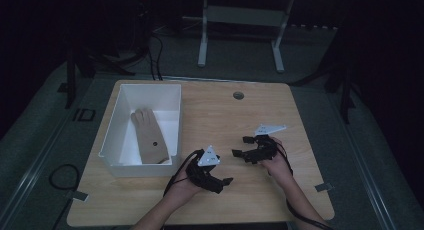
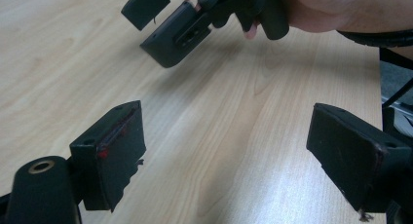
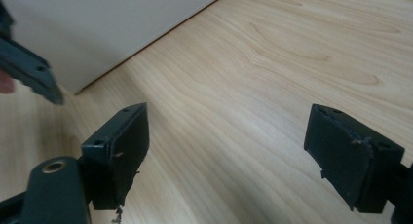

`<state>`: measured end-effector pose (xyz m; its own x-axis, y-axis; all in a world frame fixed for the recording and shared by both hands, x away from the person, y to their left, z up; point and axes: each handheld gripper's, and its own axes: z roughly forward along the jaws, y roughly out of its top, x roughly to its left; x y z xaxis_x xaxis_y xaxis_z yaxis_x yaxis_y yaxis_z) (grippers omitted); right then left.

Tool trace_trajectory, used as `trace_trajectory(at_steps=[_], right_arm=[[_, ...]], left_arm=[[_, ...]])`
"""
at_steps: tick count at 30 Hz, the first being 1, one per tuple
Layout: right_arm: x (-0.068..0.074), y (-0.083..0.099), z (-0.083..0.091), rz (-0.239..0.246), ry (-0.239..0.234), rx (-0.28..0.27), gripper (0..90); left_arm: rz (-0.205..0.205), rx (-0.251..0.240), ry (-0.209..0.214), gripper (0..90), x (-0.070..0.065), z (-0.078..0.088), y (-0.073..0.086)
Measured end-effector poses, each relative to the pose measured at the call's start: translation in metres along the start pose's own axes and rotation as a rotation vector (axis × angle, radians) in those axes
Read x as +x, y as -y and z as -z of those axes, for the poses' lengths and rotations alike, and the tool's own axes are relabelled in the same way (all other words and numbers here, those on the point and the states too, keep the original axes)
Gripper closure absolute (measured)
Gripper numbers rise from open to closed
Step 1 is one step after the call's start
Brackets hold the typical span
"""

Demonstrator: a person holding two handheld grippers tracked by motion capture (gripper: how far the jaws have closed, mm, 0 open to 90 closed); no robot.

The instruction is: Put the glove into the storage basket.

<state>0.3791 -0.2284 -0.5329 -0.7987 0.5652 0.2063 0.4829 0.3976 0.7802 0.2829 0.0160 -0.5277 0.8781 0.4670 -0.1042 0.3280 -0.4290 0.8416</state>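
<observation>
A tan glove (image 1: pixel 149 135) lies flat inside a white bin (image 1: pixel 111 129) on the left side of the wooden table (image 1: pixel 225 115). My left gripper (image 1: pixel 223 182) is low over the table's front middle, just right of the bin's near corner. In the left gripper view its jaws (image 2: pixel 229 151) stand wide apart over bare wood, so it is open. My right gripper (image 1: pixel 241 146) sits a little further right and back, pointing left toward the bin. It is also open (image 3: pixel 226 151), with nothing between its pads. The right gripper (image 2: pixel 175 24) also shows close ahead in the left gripper view.
The bin's white side wall (image 3: pixel 97 29) rises ahead of the right gripper. A round cable hole (image 1: pixel 238 95) sits near the table's far edge. Behind the table stands a white metal frame (image 1: pixel 240 20). A cable (image 1: pixel 60 175) loops on the floor at the left.
</observation>
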Motion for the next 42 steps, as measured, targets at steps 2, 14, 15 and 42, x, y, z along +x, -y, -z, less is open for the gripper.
trace_trajectory(at_steps=[2,14,15,42], right_arm=[[-0.001,0.007,0.004,0.001,0.002,-0.006,16.6],[-0.008,0.032,0.017,-0.03,0.023,0.0,16.6],[-0.008,0.034,0.018,-0.032,0.026,0.003,16.6],[-0.014,0.081,0.07,-0.041,0.112,-0.049,15.3]], left_arm=[[-0.013,0.005,0.013,14.4,-0.002,-0.005,0.002],[-0.027,0.02,0.052,14.4,-0.011,-0.024,0.01],[-0.026,0.022,0.054,14.4,-0.012,-0.026,0.011],[-0.056,-0.001,0.095,14.4,-0.027,-0.039,0.027]])
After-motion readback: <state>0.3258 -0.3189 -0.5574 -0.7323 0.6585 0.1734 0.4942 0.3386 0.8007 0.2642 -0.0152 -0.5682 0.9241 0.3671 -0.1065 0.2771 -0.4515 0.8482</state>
